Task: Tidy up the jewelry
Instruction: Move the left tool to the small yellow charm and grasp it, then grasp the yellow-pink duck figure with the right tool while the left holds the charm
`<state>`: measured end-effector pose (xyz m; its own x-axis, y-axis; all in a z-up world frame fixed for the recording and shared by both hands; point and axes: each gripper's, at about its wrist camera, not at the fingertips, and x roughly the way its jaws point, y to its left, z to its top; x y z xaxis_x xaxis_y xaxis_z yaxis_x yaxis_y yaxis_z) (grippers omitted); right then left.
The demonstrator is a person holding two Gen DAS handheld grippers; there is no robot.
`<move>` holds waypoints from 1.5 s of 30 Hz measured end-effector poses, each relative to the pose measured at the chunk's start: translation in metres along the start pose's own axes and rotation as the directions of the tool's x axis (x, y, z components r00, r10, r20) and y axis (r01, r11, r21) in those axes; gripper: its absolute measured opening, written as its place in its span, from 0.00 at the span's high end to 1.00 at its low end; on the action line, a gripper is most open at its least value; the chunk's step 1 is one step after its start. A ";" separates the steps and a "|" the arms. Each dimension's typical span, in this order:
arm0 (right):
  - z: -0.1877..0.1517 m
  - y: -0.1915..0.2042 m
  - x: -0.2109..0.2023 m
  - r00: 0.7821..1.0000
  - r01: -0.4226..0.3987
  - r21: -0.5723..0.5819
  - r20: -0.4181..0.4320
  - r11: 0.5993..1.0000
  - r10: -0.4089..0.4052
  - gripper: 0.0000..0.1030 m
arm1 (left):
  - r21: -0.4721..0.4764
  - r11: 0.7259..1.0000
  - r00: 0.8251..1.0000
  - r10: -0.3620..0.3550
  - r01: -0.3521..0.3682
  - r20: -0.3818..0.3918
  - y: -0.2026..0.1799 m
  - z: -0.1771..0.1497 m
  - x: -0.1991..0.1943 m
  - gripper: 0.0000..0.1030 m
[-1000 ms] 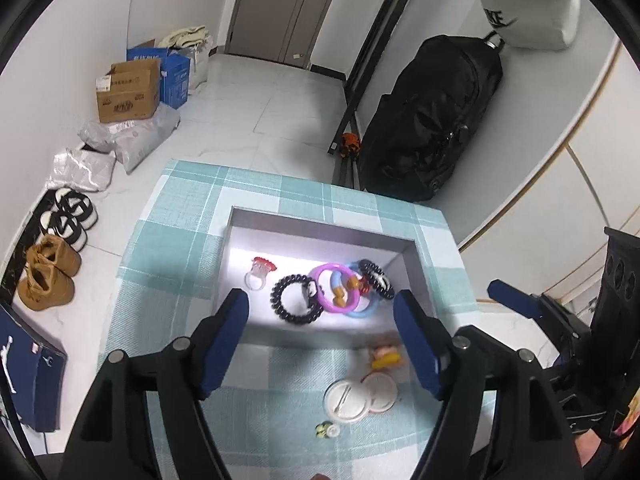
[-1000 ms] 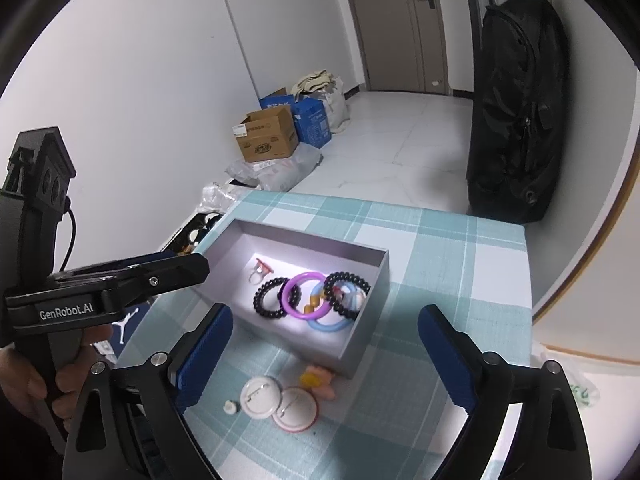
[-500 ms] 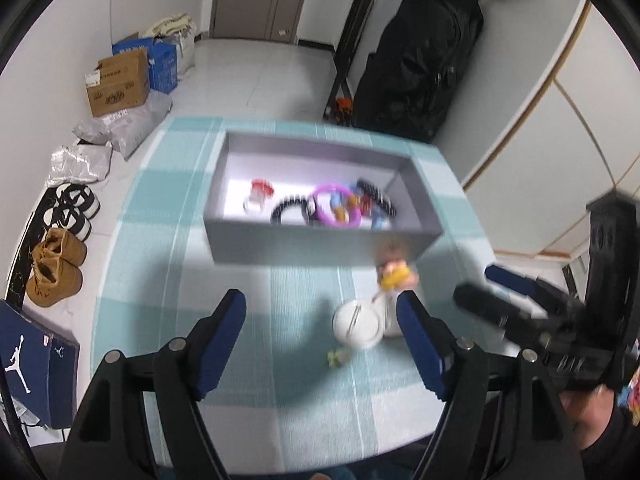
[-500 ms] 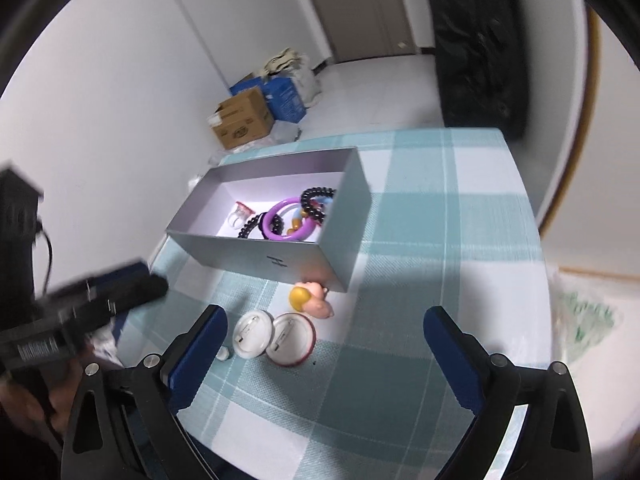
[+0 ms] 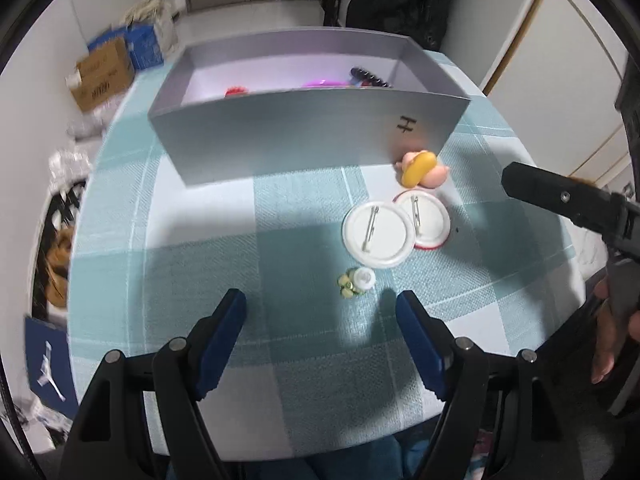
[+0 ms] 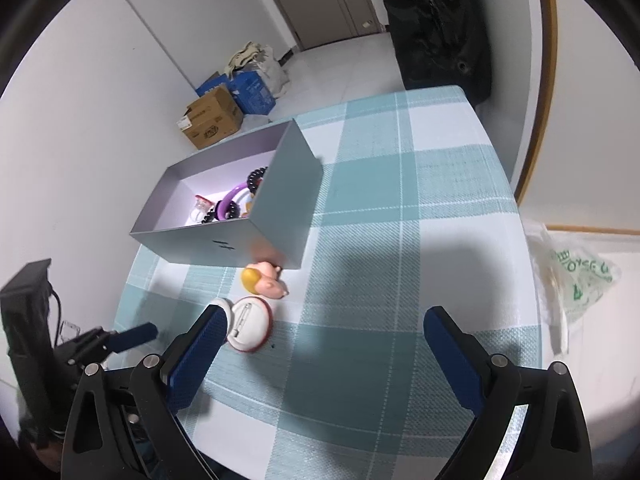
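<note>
A grey open box (image 5: 304, 136) stands on the teal checked tablecloth (image 5: 200, 264), with several bracelets (image 6: 236, 200) and a red-topped ring (image 6: 202, 203) inside. In front of it lie a pink and yellow figurine (image 5: 420, 168), two white pin badges (image 5: 376, 236) face down, and a small green and white piece (image 5: 356, 280). My left gripper (image 5: 322, 314) hovers open just short of that small piece, holding nothing. My right gripper (image 6: 326, 336) is open over bare cloth, its left finger covering part of one badge (image 6: 248, 328). The figurine (image 6: 264, 280) lies against the box (image 6: 288, 200).
The table's near edge runs just below both grippers. The right gripper's black finger (image 5: 560, 196) reaches in from the right beside the badges. On the floor are cardboard boxes (image 6: 210, 122), a black bag (image 6: 436, 24) and a plastic bag (image 6: 576, 280).
Both grippers have come down towards the table and tipped further downward. The box, seen from above before, now shows its front wall, and the loose pieces in front of it lie much nearer.
</note>
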<state>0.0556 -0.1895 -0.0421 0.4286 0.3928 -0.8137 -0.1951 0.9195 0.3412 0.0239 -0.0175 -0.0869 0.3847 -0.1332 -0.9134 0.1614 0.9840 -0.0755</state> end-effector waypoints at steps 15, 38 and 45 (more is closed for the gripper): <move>0.000 -0.005 0.005 1.000 0.007 0.015 -0.019 1.000 -0.006 0.03 | 0.114 0.993 0.999 -0.009 0.005 0.034 -0.025 -0.004 -0.002 0.80; -0.002 0.002 0.013 0.999 -0.020 0.009 -0.036 1.000 0.020 0.04 | -0.047 0.981 0.977 -0.182 0.188 0.109 0.014 0.015 -0.046 0.88; -0.004 0.019 0.016 0.999 -0.042 -0.022 -0.028 0.999 0.041 0.06 | -0.109 0.964 0.953 -0.216 0.243 0.211 0.027 0.021 -0.067 0.88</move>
<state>0.0547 -0.1659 -0.0503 0.3948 0.4299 -0.8120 -0.2324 0.9018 0.3644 0.0221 0.0157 -0.0197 0.5234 -0.3649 -0.7700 0.1498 0.9290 -0.3384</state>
